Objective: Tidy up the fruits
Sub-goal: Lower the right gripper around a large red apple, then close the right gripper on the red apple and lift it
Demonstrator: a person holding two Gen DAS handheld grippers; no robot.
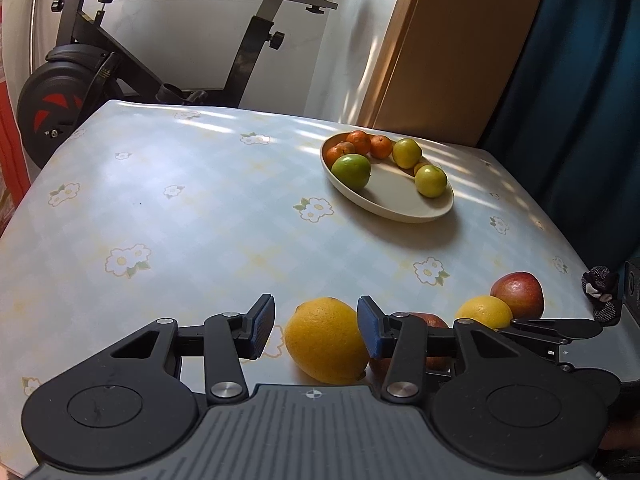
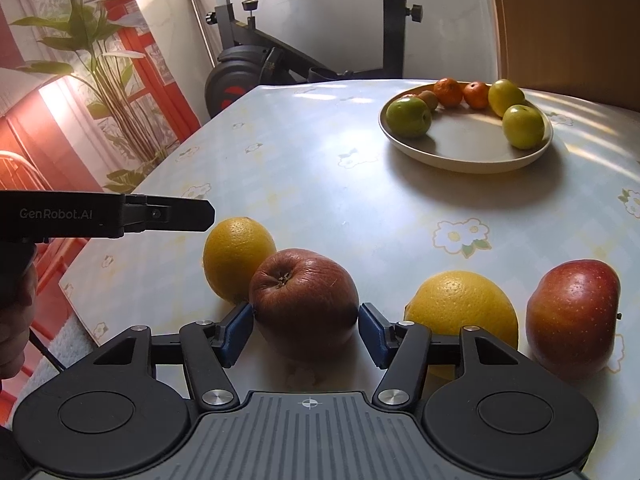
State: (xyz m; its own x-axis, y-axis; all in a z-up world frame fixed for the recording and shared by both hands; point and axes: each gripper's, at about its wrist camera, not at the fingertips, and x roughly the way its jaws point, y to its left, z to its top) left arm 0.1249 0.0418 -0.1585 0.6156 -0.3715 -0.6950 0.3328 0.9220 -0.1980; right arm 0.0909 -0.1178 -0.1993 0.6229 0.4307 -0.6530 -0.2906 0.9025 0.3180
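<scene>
A yellow orange (image 1: 326, 340) lies on the flowered table between the fingers of my left gripper (image 1: 316, 320). The right pad touches it and a gap shows at the left pad, so the gripper is open. My right gripper (image 2: 306, 320) is open, its tips close against both sides of a dark red apple (image 2: 304, 300) that rests on the table. To the right lie a second orange (image 2: 460, 308) and a brighter red apple (image 2: 572, 320). A cream plate (image 2: 460, 164) further back holds green fruits and mandarins. The left gripper (image 2: 168, 212) hangs over the first orange (image 2: 236, 256).
An exercise bike (image 1: 100, 68) stands beyond the table's far edge, and a potted plant (image 2: 100, 60) at its left side. A wooden door (image 1: 460, 40) and a blue curtain (image 1: 580, 80) are at the right. A person's hand (image 2: 16, 320) shows at the left edge.
</scene>
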